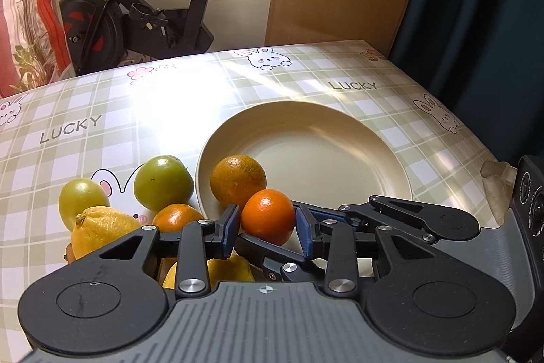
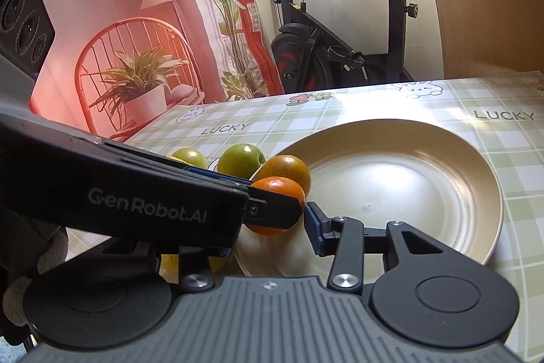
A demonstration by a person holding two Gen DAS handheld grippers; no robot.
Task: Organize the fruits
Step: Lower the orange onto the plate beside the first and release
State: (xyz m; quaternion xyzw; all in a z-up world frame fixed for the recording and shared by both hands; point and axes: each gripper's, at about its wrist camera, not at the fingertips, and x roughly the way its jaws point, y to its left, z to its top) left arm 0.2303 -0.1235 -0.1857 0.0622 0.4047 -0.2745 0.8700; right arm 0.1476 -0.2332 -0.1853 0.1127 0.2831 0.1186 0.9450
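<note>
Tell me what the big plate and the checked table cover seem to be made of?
The plate looks like matte cream plastic or melamine, with a soft, even sheen and faint speckles. The table cover looks like glossy printed vinyl: strong window glare, flat cartoon print.

A bright orange tangerine [image 1: 268, 216] hangs clamped over the cream plate's [image 1: 340, 131] near rim, beside a greenish orange [image 1: 237, 179].

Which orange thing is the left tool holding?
The small bright orange, squeezed between the left tool's blue pads. The duller, green-tinged orange sits behind it on the plate; another orange lies off the plate.
</note>
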